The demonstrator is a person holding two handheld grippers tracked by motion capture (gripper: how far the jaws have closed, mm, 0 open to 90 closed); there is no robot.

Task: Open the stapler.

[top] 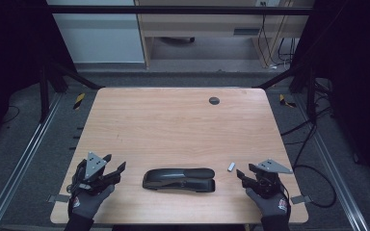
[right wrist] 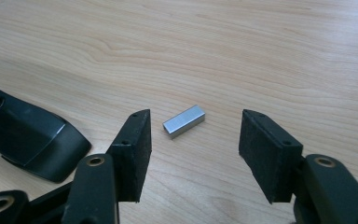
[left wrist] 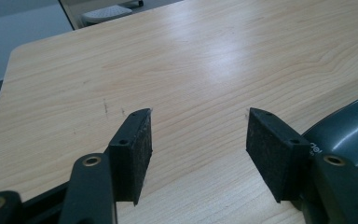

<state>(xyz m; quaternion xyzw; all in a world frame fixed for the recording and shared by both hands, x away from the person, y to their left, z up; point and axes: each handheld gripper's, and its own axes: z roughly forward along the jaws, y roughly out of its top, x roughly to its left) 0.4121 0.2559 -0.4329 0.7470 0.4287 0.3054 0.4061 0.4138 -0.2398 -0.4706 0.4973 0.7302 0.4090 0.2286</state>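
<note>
Right gripper view shows the right gripper (right wrist: 195,127) spread wide and empty just short of the small silver metal staple block (right wrist: 183,121) lying beside the black plastic stapler (top: 178,179); straddle its narrow sides squarely before closing, left gripper (left wrist: 198,128) also released.

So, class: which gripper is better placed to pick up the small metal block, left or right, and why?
Right. The right gripper has open jaws facing the small metal block lying just ahead. The left gripper sits across the black stapler, farther from it.
</note>
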